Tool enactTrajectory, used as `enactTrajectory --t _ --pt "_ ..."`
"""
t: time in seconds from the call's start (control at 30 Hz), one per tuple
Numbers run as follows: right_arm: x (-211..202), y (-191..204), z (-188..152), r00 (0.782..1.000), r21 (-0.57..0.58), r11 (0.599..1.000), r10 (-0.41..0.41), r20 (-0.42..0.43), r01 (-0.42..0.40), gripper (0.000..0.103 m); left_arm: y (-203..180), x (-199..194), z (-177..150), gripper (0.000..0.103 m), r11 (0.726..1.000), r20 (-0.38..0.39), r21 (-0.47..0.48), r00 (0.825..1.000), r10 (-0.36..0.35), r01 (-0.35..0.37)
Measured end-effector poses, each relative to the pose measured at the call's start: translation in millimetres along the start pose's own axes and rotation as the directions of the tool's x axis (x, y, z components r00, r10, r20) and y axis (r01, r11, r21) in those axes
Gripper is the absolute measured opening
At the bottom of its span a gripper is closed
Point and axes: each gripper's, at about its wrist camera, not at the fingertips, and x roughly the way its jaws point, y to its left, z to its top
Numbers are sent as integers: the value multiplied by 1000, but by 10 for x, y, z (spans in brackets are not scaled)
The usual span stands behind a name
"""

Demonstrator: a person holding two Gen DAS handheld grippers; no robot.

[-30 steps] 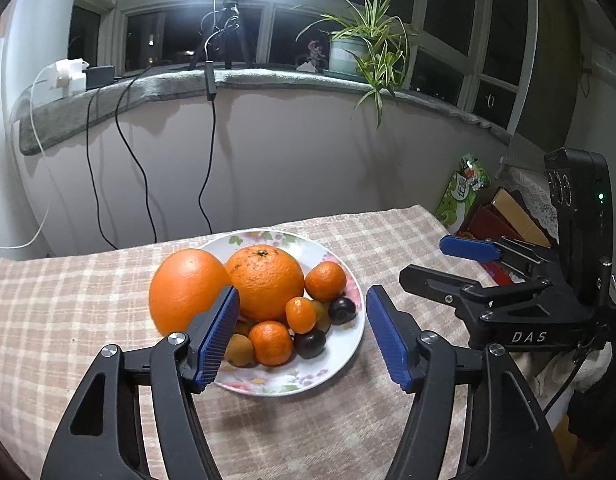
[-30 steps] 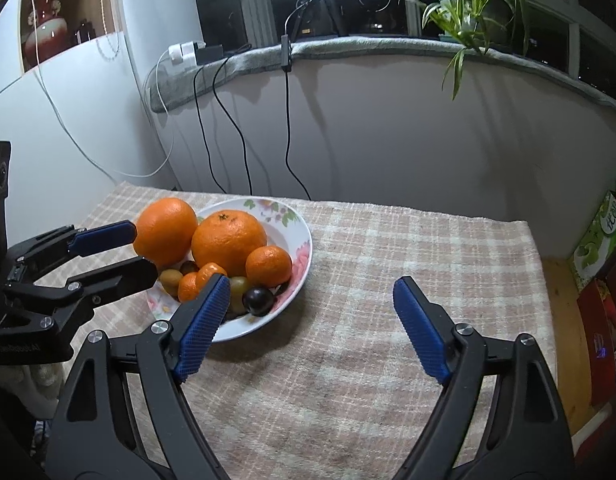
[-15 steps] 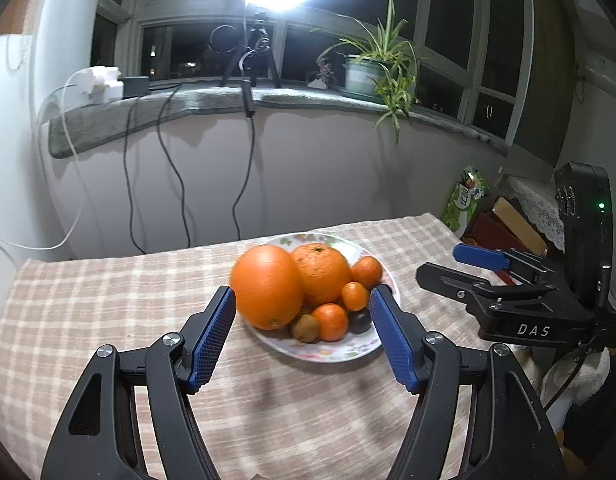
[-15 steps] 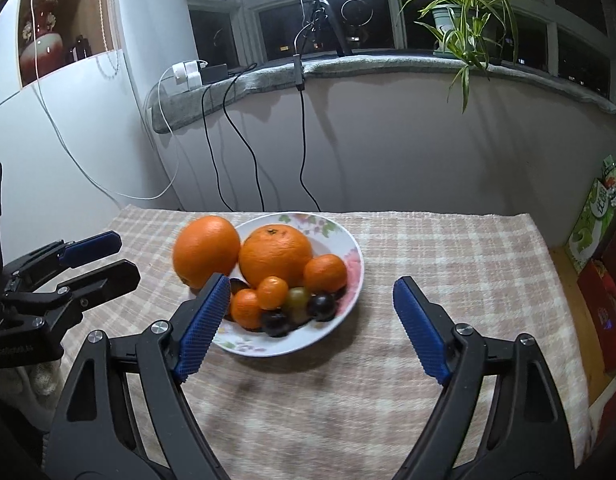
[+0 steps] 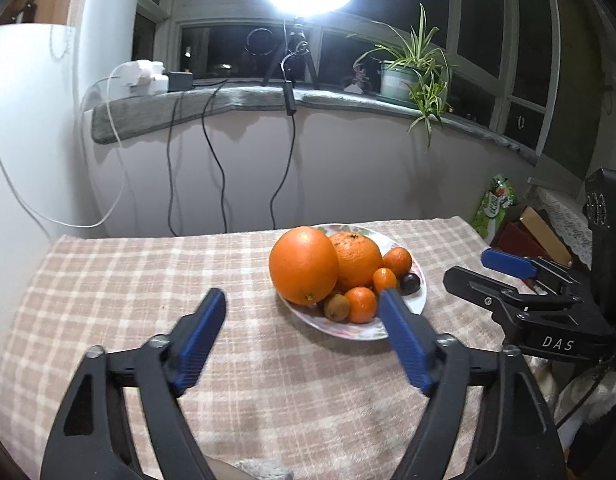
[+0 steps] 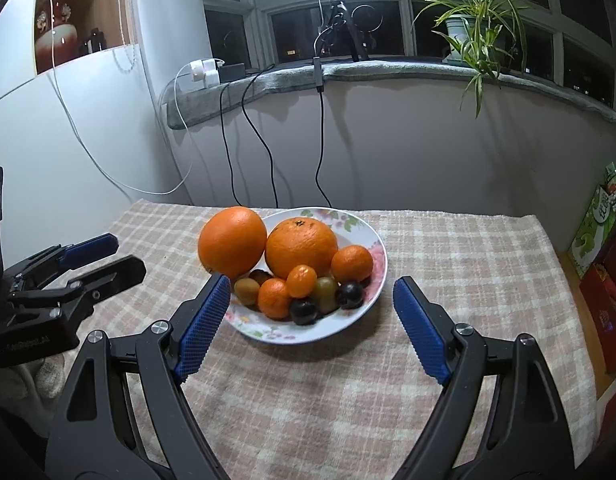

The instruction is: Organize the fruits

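The floral white china plate (image 6: pixel 370 240) heaped with fruit sits mid-table, dead ahead at twelve o'clock of the right gripper (image 6: pixel 312 320), fingers apart and empty. The left gripper (image 5: pixel 303 334), whose fingers have just been opening with nothing between them, has the big smooth orange (image 5: pixel 303 266) at one o'clock, so I judge the right nearer square.

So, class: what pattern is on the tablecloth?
The tablecloth has a beige-and-cream plaid check; the right wrist view shows it best.

Orange citrus (image 6: pixel 300 254) and dark grapes (image 6: pixel 350 295) are seen on the floral white plate (image 6: pixel 358 236); beneath the plate, a beige-and-white checked cloth (image 6: pixel 448 264) is spread.
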Motion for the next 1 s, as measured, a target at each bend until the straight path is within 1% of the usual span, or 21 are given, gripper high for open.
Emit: enactTrajectory --t 0.13,0.33,0.37,0.4,0.47,0.87,1.0 --pt "-41 -36 -52 1000 15 1000 -4 -4 4 86 -11 -61 -23 81 1000 0 4 1000 23 -23" --pt "-52 -82 -114 999 16 999 -27 -21 28 86 -21 -38 -70 82 1000 -28 0 999 22 -22" --pt "-48 -93 -113 999 17 999 -30 -24 31 87 -21 -19 -70 82 1000 -33 -1 999 22 -22" --pt "-41 -104 -115 999 17 999 -29 -27 30 91 -23 -14 -75 82 1000 -36 -2 999 22 -22" --pt "-21 -129 -109 999 20 999 -31 -25 32 96 -22 14 -64 82 1000 -41 -3 999 22 -23" --pt "68 -176 -75 999 49 998 -31 -32 32 96 37 125 -62 82 1000 -62 -2 998 17 -17" --pt "101 -153 -79 999 43 999 -26 -41 28 96 39 100 -62 82 1000 -53 1 999 12 -12"
